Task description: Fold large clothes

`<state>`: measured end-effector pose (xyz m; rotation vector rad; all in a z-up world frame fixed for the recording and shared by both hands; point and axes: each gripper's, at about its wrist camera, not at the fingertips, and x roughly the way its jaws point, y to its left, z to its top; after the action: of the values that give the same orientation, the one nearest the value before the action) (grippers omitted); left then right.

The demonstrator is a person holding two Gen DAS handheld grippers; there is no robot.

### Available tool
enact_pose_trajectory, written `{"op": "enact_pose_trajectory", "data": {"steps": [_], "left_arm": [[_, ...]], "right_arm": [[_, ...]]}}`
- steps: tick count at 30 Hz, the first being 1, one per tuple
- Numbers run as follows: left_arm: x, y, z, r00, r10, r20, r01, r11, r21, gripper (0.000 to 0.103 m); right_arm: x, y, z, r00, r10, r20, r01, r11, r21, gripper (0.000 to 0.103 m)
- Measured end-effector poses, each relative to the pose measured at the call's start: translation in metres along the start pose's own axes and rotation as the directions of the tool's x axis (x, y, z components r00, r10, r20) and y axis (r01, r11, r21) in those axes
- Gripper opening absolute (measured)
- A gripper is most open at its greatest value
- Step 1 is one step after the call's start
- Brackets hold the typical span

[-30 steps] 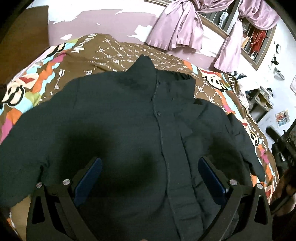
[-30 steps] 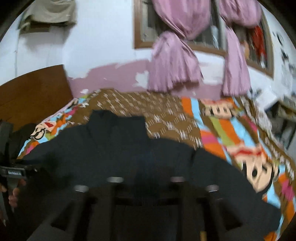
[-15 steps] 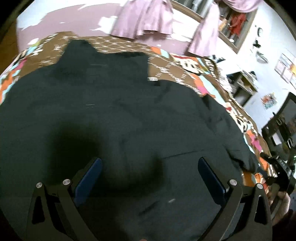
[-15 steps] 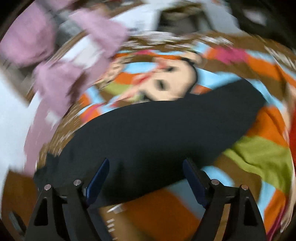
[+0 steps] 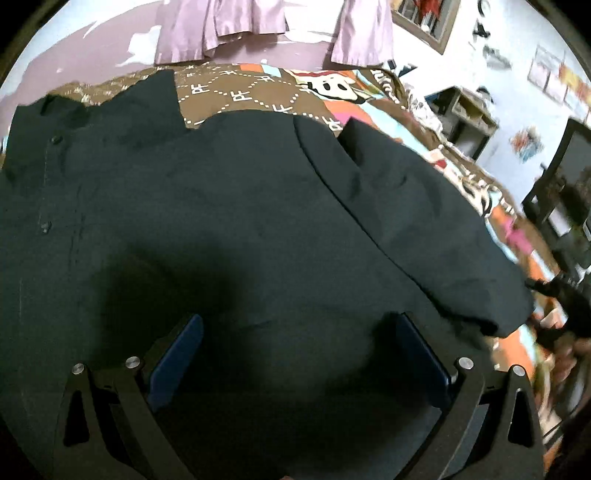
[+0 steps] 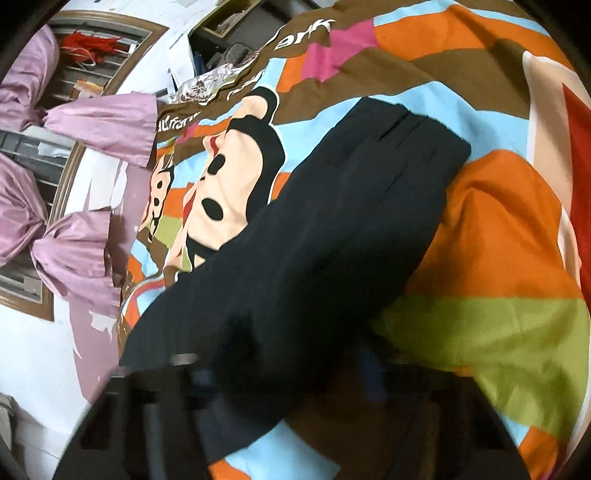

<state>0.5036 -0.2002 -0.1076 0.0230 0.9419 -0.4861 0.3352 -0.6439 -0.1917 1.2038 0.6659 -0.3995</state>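
Observation:
A large black jacket (image 5: 221,221) lies flat, front up, on a bed with a colourful cartoon cover (image 5: 258,92). Its button placket is at the left of the left wrist view and its sleeve (image 5: 436,236) runs to the right. My left gripper (image 5: 299,354) is open just above the jacket's body, with blue pads (image 5: 177,354) wide apart. In the right wrist view the black sleeve (image 6: 351,221) stretches across the cover (image 6: 498,258) and its cuff lies at the upper right. My right gripper (image 6: 280,373) is blurred, low over the sleeve; the sleeve cloth lies between its fingers.
Pink curtains (image 5: 229,26) and a window hang on the wall behind the bed. Shelves (image 5: 465,118) and a dark screen (image 5: 569,177) stand past the bed's right side. The other hand and gripper (image 5: 565,295) show at the sleeve end.
The left gripper has swung right over the jacket, from its placket towards the sleeve side. The right gripper has turned and come down onto the sleeve.

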Motion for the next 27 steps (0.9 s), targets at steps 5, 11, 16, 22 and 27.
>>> {"op": "enact_pose_trajectory", "data": {"steps": [5, 11, 16, 22, 27], "left_arm": [[0.008, 0.002, -0.003, 1.0, -0.007, -0.012, 0.007, 1.0, -0.004, 0.102], [-0.014, 0.019, -0.006, 1.0, -0.01, -0.021, 0.009, 0.999, -0.049, 0.102], [-0.056, 0.053, -0.008, 1.0, -0.001, 0.002, 0.001, 0.99, -0.139, 0.102], [-0.124, 0.112, -0.02, 0.996, 0.052, 0.068, -0.034, 0.968, -0.247, 0.102], [-0.183, 0.165, -0.054, 0.988, 0.084, 0.129, -0.034, 0.937, -0.347, 0.102]], "right_arm": [[-0.013, 0.026, 0.005, 0.999, 0.001, 0.054, 0.004, 0.995, -0.1, 0.007], [-0.061, 0.129, -0.012, 0.965, 0.131, 0.228, -0.018, 0.898, -0.439, 0.006], [-0.089, 0.23, -0.084, 0.922, 0.295, 0.251, -0.006, 0.658, -0.753, 0.006], [-0.081, 0.301, -0.224, 0.898, 0.405, 0.173, 0.098, 0.201, -0.975, 0.006], [-0.051, 0.306, -0.326, 0.93, 0.366, 0.017, 0.081, -0.16, -0.984, 0.006]]}}
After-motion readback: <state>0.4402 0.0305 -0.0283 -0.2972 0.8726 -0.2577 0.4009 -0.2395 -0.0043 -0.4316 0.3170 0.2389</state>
